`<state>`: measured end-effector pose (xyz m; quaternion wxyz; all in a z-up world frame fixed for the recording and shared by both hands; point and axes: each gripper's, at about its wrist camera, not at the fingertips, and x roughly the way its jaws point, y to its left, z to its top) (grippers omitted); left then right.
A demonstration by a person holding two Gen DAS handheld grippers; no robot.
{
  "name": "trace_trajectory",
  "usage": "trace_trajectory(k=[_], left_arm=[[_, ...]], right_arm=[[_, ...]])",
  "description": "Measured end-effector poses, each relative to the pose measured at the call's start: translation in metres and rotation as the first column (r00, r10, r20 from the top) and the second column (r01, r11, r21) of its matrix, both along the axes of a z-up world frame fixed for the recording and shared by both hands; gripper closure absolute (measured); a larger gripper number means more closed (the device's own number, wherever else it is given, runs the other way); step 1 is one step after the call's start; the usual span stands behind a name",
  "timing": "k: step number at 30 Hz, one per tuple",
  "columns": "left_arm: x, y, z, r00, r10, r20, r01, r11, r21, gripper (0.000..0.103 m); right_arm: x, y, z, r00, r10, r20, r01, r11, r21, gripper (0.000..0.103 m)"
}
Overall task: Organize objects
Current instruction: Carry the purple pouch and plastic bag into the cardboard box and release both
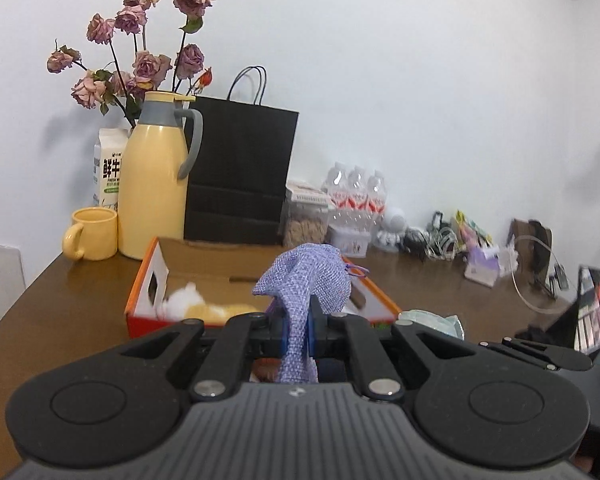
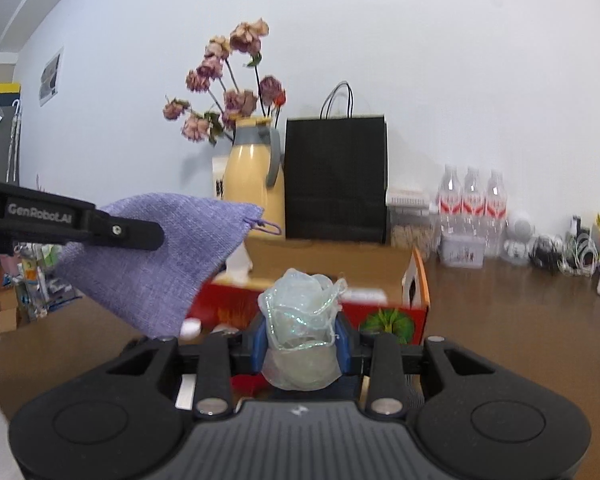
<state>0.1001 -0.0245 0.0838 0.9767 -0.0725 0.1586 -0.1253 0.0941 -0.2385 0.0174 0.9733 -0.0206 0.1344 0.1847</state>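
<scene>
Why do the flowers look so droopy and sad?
The roses behind the yellow jug are dried out: their heads hang down and their petals are shrivelled and faded. Nothing looks spilled or broken on the table.

Along the back edge of the table (image 1: 60,280) I see a yellow thermos jug (image 1: 156,180) with a grey handle, and a yellow mug (image 1: 92,239) just beside it toward the left corner. Behind them stands a milk carton (image 1: 107,164), with dried roses (image 1: 140,52) rising above it. A black paper bag (image 1: 242,168) stands upright just right of the jug. Further right along that edge I make out a clear container of something brown (image 1: 306,220), three water bottles (image 1: 356,192), a small white figure (image 1: 394,226) and a tangle of cables (image 1: 440,240).
</scene>
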Motion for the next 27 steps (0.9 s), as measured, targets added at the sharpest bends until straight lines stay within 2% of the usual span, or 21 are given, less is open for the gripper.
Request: trace_trajectory(k=[7, 11, 16, 19, 24, 27], left_arm=[[0.064, 0.0, 0.009, 1.0, 0.028, -0.013, -0.029, 0.997, -0.078, 0.094], [0.099, -0.002, 0.007, 0.999, 0.042, -0.029, -0.044, 0.995, -0.085, 0.094], [0.145, -0.001, -0.005, 0.995, 0.086, -0.04, -0.09, 0.99, -0.107, 0.094], [0.174, 0.003, -0.02, 0.992, 0.103, -0.078, -0.111, 0.987, -0.112, 0.094], [0.203, 0.007, -0.045, 0.986, 0.086, -0.144, -0.099, 0.992, -0.084, 0.094], [0.205, 0.007, -0.051, 0.983, 0.089, -0.16, -0.099, 0.993, -0.057, 0.091]], right_arm=[[0.062, 0.02, 0.018, 0.999, -0.005, 0.044, 0.005, 1.0, 0.009, 0.071], [0.102, 0.032, 0.019, 0.999, -0.007, 0.034, 0.007, 1.0, 0.007, 0.071], [0.156, 0.045, 0.009, 1.0, -0.027, -0.016, 0.027, 1.0, 0.008, 0.071], [0.184, 0.051, -0.003, 0.997, -0.048, -0.066, 0.048, 0.999, 0.005, 0.071], [0.203, 0.055, -0.02, 0.992, -0.032, -0.126, 0.031, 0.999, -0.01, 0.071], [0.207, 0.056, -0.025, 0.989, -0.041, -0.144, 0.037, 0.999, -0.03, 0.068]])
